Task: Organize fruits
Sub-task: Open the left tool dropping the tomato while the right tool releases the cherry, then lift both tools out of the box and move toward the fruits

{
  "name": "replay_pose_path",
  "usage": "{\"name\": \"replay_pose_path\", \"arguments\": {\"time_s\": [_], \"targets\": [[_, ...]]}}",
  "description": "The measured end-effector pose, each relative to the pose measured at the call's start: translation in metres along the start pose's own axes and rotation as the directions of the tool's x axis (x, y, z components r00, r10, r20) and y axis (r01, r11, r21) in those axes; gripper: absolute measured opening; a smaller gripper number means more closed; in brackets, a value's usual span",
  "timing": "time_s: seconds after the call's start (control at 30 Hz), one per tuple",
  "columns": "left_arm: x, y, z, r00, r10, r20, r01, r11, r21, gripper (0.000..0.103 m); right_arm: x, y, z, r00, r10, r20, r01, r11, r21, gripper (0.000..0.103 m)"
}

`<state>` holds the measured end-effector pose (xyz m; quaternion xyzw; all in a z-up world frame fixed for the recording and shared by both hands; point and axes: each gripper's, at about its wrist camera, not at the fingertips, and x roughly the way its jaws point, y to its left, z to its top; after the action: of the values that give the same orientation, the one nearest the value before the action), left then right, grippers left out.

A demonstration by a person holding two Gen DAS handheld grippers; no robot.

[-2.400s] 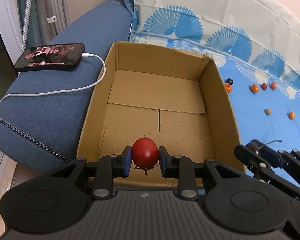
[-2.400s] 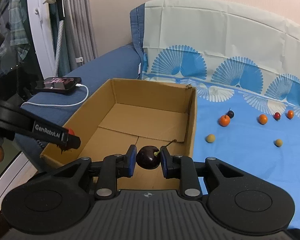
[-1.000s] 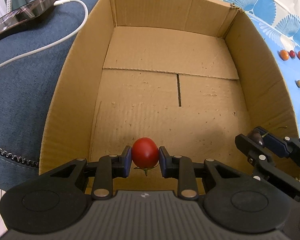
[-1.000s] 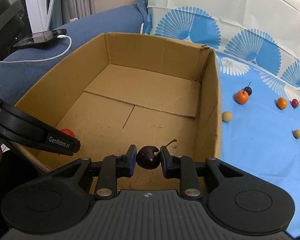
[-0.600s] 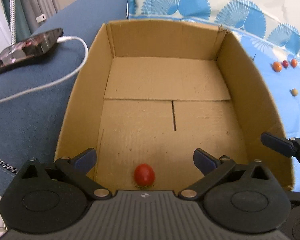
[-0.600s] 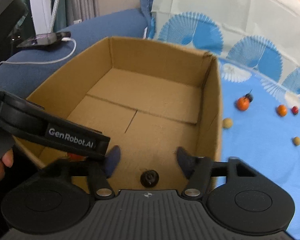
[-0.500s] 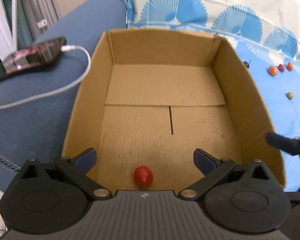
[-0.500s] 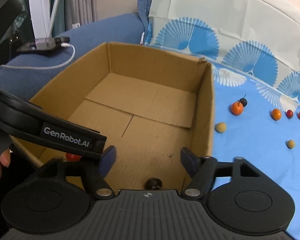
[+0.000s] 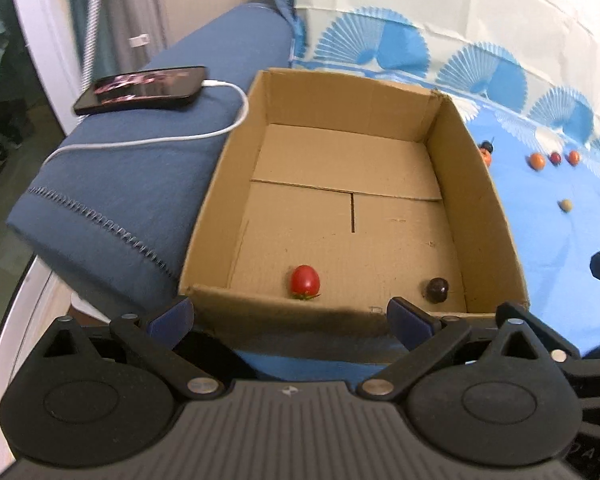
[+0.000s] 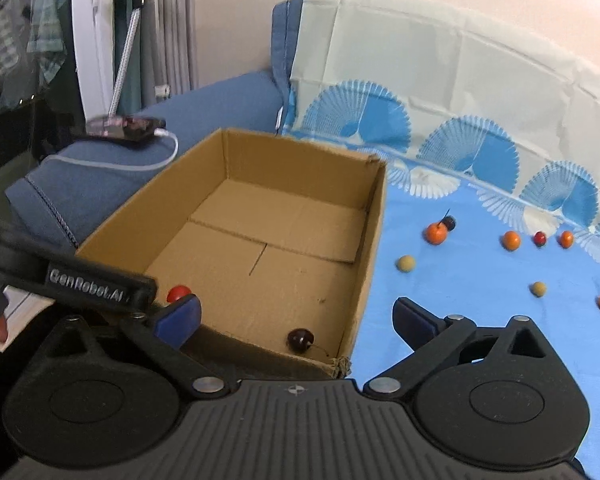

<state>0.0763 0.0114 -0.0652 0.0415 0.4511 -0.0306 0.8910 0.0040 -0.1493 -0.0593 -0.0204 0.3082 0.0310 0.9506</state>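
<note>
Fruits: red tomato (image 9: 305, 280) and dark cherry (image 9: 437, 289) lie in cardboard box (image 9: 216, 184); several small ones (image 10: 511, 240) wait on blue sheet (image 10: 480, 300); left hand-held gripper (image 9: 290, 317) wide open, empty; right hand-held gripper (image 10: 296, 316) jaws just opened, empty

Black ribbed-plastic left tool (image 9: 290, 314), right tool (image 10: 296, 318), blue pads, silver screws, white GenRobot.AI lettering

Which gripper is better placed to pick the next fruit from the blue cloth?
Probably the right gripper: open and empty, beside the loose fruits. The left gripper is over the cardboard box.
</note>
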Motion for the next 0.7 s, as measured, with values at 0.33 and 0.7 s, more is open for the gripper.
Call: {"name": "replay_pose_path", "arguments": {"time_s": [0.33, 0.7], "targets": [[-0.054, -0.012, -0.012, 0.995, 0.017, 0.102, -0.021, 0.999, 0.035, 0.103, -0.053, 0.009, -0.01, 0.995, -0.004, 0.104, 0.006, 1.0, -0.019, 0.102], [-0.093, -0.019, -0.027, 0.983, 0.027, 0.18, -0.034, 0.999, 0.036, 0.103, -0.095, 0.008, -0.019, 0.983, -0.025, 0.185, 0.029, 0.999, -0.021, 0.102]]}}
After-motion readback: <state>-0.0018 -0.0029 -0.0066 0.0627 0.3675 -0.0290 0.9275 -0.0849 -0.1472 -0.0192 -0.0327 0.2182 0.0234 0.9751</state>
